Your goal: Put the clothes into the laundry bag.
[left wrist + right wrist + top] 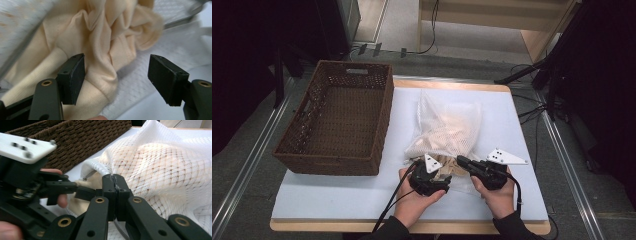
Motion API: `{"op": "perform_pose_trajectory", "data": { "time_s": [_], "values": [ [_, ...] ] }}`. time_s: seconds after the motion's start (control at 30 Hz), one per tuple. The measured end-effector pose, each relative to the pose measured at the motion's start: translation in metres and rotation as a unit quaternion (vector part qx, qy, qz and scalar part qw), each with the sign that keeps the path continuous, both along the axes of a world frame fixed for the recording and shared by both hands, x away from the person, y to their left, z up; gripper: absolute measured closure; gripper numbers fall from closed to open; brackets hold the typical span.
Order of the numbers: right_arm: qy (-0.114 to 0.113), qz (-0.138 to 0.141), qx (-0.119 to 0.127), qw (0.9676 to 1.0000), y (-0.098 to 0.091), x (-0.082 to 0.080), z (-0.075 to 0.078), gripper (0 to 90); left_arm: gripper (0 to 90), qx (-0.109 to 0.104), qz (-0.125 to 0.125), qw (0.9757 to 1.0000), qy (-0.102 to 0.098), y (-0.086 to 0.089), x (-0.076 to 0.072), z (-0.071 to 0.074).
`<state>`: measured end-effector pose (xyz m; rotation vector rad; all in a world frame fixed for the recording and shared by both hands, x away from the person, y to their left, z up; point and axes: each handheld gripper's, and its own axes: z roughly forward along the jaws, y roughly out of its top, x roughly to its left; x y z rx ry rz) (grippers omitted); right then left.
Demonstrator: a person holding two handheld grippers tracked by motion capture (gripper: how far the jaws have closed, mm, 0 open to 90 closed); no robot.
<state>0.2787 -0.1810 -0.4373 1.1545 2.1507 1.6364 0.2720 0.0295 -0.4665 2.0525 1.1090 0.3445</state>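
Extraction step in hand, judging by the scene: cream garment point(100, 50) bunched at mouth of white mesh bag point(447, 125), centre of high view, on bench point(337, 200). Left tool point(116, 77) spread, garment fold between the jaws, one pad touching it, not gripped. Right tool point(115, 195) pressed together, probably pinching the bag's edge, lower centre of right gripper view. Wicker basket point(337, 120) at upper left. Next: close left tool on fold, draw it out.
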Motion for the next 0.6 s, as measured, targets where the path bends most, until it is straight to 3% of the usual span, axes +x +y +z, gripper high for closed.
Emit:
{"op": "perform_pose_trajectory", "data": {
  "time_s": [0.07,0.13,0.23,0.27,0.3,0.33,0.37,0.43,0.5,0.53,0.6],
  "values": [
    [0.002,0.000,-0.002,1.0000,0.001,-0.001,0.000,89.9,35.9,-0.006,0.018,0.9997,0.013,-0.004,0.008,0.001],
    [-0.001,0.004,-0.004,1.0000,0.002,-0.001,-0.001,89.9,46.6,-0.003,0.025,0.9994,0.025,-0.009,0.016,0.000],
    [0.002,0.008,-0.003,1.0000,0.004,-0.002,-0.001,89.9,63.7,0.024,0.027,0.9991,0.022,-0.021,0.024,0.000],
    [0.001,0.008,-0.004,1.0000,0.005,-0.002,-0.001,89.9,72.2,0.017,0.029,0.9992,0.021,-0.021,0.027,0.002],
    [0.002,0.009,-0.003,1.0000,0.005,-0.002,0.000,89.9,74.8,-0.003,0.030,0.9993,0.023,-0.021,0.030,0.004],
    [0.001,0.009,-0.002,1.0000,0.005,-0.003,0.000,89.9,76.1,-0.022,0.033,0.9990,0.019,-0.019,0.032,0.006],
    [0.000,0.009,-0.001,1.0000,0.004,-0.003,0.001,89.9,76.6,-0.054,0.040,0.9978,-0.003,-0.017,0.033,0.011],
    [-0.002,0.009,0.003,1.0000,0.003,-0.004,0.003,90.0,76.6,-0.086,0.056,0.9940,-0.039,-0.013,0.034,0.016],
    [-0.004,0.008,0.005,0.9999,0.002,-0.004,0.004,90.0,76.2,-0.073,0.077,0.9923,-0.063,-0.013,0.041,0.013],
    [-0.006,0.007,0.005,0.9999,0.002,-0.003,0.003,89.9,75.5,-0.058,0.077,0.9946,-0.039,-0.014,0.051,0.006],
    [-0.002,0.006,-0.001,1.0000,0.002,-0.003,0.002,90.0,72.3,-0.051,0.057,0.9970,0.015,-0.014,0.063,-0.006]
  ]
}}
